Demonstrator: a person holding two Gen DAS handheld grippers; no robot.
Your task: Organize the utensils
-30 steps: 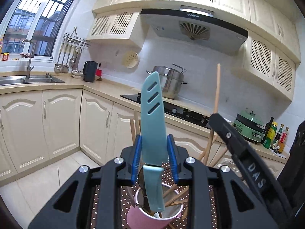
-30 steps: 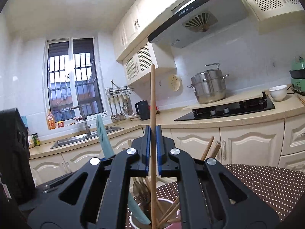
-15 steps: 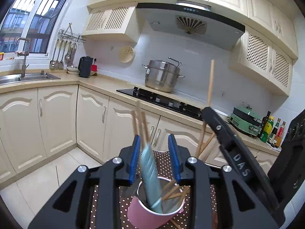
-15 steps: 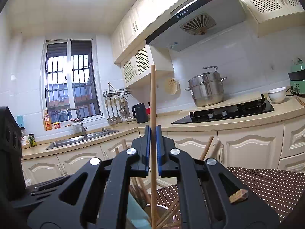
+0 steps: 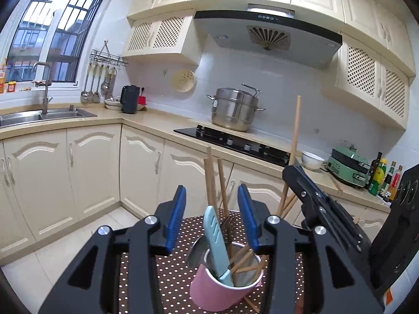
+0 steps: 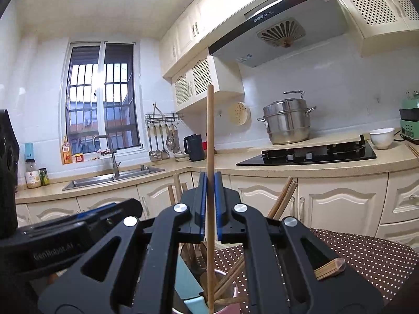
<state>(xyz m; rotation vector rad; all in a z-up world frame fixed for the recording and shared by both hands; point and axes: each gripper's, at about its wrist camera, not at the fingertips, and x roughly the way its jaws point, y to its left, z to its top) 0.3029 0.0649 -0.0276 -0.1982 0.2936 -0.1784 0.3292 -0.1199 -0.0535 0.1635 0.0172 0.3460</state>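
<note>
Two grippers are working over the pink cup (image 5: 222,291), which is sitting on the dotted cloth (image 5: 172,282) at its near edge. My left gripper (image 5: 212,217) is opening its jaws, its blue pads clear of the teal knife (image 5: 216,246) that is standing handle-down in the cup. My right gripper (image 6: 208,204) is clamping a long wooden chopstick (image 6: 210,141) upright, its lower end reaching into the cup; the cup's base is being cut off by my view. More chopsticks (image 5: 243,260) are leaning inside. I am reading "GenRobot.AI" on the left gripper's side. Farther back, a steel steamer pot (image 5: 234,110) is sitting on the counter.
</note>
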